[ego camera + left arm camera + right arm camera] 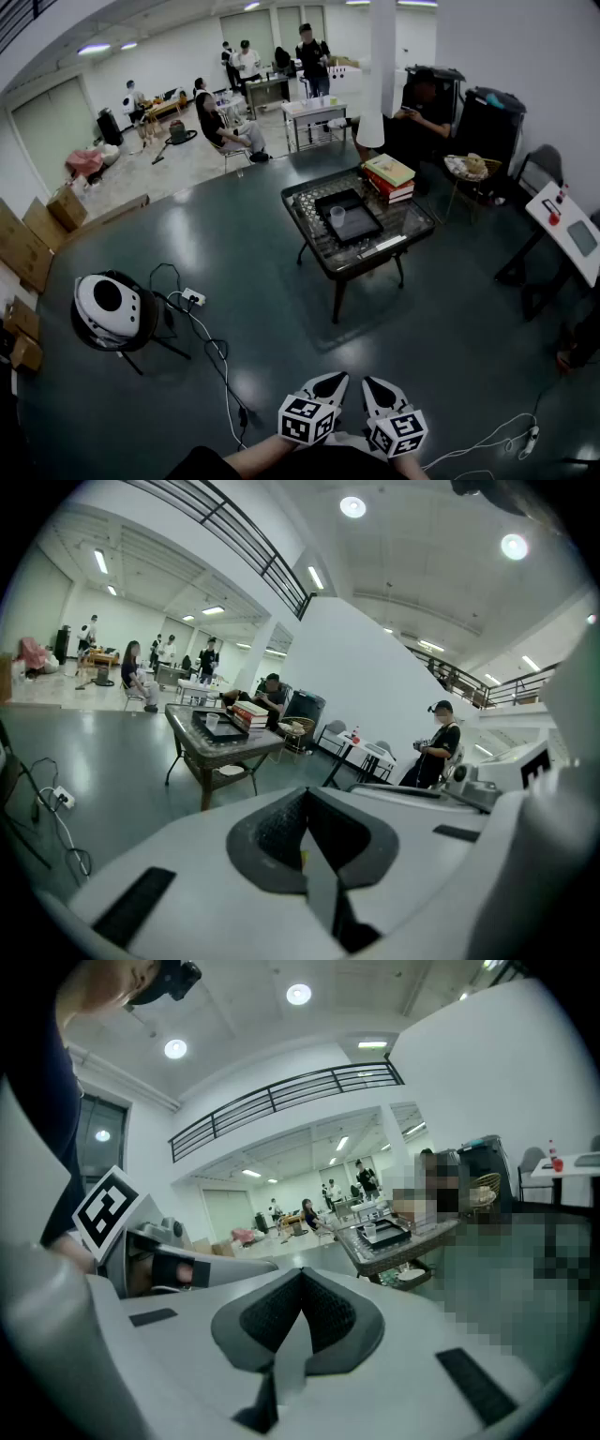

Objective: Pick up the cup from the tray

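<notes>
A clear cup (337, 216) stands upright on a black tray (361, 225) on a small dark table (319, 246), a few steps ahead of me. My left gripper (333, 380) and right gripper (372, 384) hang side by side low in the head view, far from the table. Both are shut with nothing between the jaws. The left gripper view shows my left gripper (305, 801) with its pads pressed together, and the cup (213, 721) and tray (225, 731) small in the distance. In the right gripper view my right gripper (300, 1283) is shut, with the cup (369, 1231) far off.
A stack of books (390, 176) lies on the table beside the tray. On the floor to the left are a power strip with cables (192, 298) and a round white device on a stand (111, 309). A white desk (567, 230) stands at right. Several people are at the back.
</notes>
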